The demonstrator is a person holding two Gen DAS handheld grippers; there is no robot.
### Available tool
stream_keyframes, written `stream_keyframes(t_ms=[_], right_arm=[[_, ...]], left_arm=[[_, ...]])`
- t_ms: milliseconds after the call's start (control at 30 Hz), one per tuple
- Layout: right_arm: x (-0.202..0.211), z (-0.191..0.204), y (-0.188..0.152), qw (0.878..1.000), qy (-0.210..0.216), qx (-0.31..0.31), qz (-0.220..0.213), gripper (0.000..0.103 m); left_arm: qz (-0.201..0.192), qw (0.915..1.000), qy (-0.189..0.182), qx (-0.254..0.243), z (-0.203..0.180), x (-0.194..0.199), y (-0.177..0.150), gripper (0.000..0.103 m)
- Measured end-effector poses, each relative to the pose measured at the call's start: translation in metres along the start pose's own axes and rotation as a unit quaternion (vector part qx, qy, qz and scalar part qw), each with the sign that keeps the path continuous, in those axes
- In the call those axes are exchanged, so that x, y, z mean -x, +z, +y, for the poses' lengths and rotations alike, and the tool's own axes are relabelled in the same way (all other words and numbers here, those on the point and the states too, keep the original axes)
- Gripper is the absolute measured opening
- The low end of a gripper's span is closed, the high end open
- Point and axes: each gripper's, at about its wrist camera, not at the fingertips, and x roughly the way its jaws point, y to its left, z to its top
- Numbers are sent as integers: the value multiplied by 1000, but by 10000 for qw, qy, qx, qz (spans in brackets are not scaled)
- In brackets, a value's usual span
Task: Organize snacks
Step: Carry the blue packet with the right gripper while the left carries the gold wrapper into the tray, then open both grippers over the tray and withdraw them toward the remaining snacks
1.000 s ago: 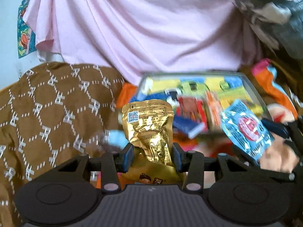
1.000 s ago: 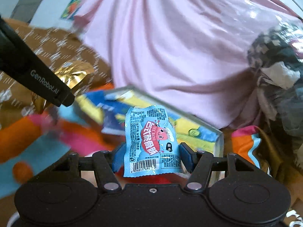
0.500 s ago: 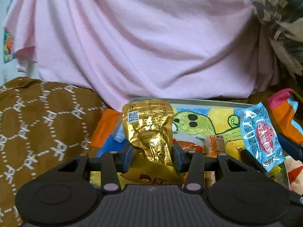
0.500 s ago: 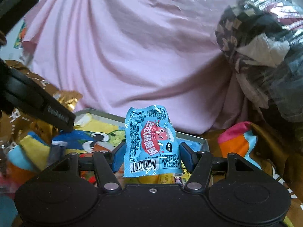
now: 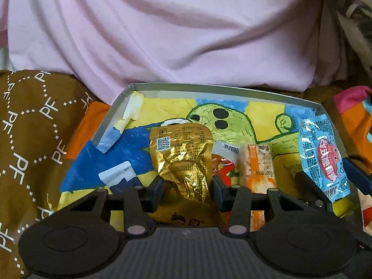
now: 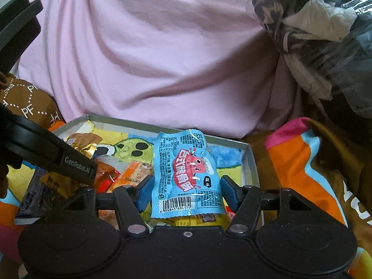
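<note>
**Two Packets Over the Box**

The left gripper clamped a crinkled gold packet upright between its pads. The right gripper, its jaws just easing wider, held a blue packet bearing a red cartoon, above the painted box.

The left gripper points forward and somewhat downward, its blue-padded jaws upright and pressed against a gold foil snack packet — clamped, neither wide nor fully closed. The right gripper sits just beside it on the right, aimed nearly level, jaws gripping a blue snack packet — its right pad barely touching the edge.
</note>
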Motion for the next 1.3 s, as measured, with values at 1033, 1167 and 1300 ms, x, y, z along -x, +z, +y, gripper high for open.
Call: stream_keyframes(t_ms=[1033, 1167, 1300], right_arm=[[74, -18, 32, 9921, -355, -713, -974, 102], [99, -15, 41, 9908, -336, -686, -1121, 102], [123, -10, 43, 9900, -280, -685, -1200, 102]], left_arm=[[-1043, 9896, 260, 961, 32, 79, 5, 102], [-1226, 9871, 243, 1004, 38, 106, 2, 102], [-1273, 9861, 231, 1042, 45, 131, -3, 103]])
